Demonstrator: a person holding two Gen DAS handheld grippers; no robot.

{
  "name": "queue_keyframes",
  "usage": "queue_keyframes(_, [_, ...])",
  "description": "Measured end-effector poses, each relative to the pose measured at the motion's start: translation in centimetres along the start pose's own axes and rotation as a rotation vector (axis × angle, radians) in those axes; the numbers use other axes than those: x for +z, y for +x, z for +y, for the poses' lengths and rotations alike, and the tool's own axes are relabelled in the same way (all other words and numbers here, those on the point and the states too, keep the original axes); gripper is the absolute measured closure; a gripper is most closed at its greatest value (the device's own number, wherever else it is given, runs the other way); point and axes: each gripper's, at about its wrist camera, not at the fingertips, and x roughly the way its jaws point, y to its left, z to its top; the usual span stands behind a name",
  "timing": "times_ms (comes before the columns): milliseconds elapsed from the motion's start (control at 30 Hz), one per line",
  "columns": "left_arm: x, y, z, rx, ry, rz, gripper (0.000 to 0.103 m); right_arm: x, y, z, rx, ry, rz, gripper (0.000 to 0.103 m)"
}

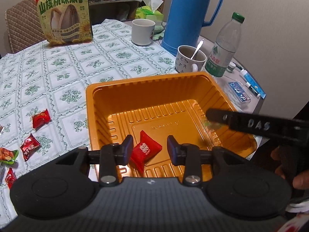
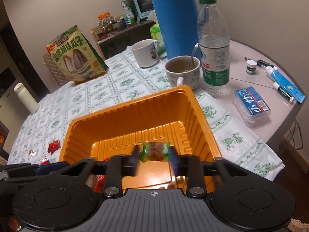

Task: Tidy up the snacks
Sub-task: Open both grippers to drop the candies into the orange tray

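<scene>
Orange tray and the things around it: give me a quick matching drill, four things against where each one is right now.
Things:
1. red candy
2. green-wrapped candy
3. spoon
4. seed bag

Places:
A. standing in the patterned mug
B. between the right gripper's open jaws, above the orange tray
C. upright at the far side of the tablecloth
D. lying on the tray floor

Pairs: 1-D, 2-B, 3-A, 4-C

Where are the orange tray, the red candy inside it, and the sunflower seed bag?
orange tray [image 1: 146, 81], left wrist view, far rim.
red candy [image 1: 145, 149], left wrist view, wrapper middle.
sunflower seed bag [image 1: 64, 15], left wrist view, front panel.
</scene>
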Motion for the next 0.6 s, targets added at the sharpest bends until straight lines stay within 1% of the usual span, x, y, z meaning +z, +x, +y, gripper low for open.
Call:
queue_keyframes(33, [-0.1, -0.2, 0.1, 0.003, -0.001, -0.001, 0.067, 0.0, -0.3, 0.0, -0.004, 0.004, -0.026, 0.033])
queue_keyframes(100, [-0.3, -0.7, 0.4, 0.007, -0.007, -0.005, 0.066, 0.1, -0.7, 0.1, -0.011, -0.007, -0.046, 0.031])
queue_keyframes(367, [-1.3, -2.9, 1.4, 0.025, -0.034, -0.023, 0.051, -0.8, -2.0, 0.1, -0.001, -0.015, -0.036, 0.028])
queue_keyframes(433, [-1.6, -3.6, 1.7, 0.028, -0.038, -0.027, 0.042, -1.1, -2.4, 0.4, -0.002, -0.032, -0.030, 0.027])
queue_keyframes(600, [-2.6, -5.5, 2.5, 0.021, -0.040, -0.043, 0.042, -2.3, -3.6, 1.7, 0.001, -0.059, -0.016, 0.027])
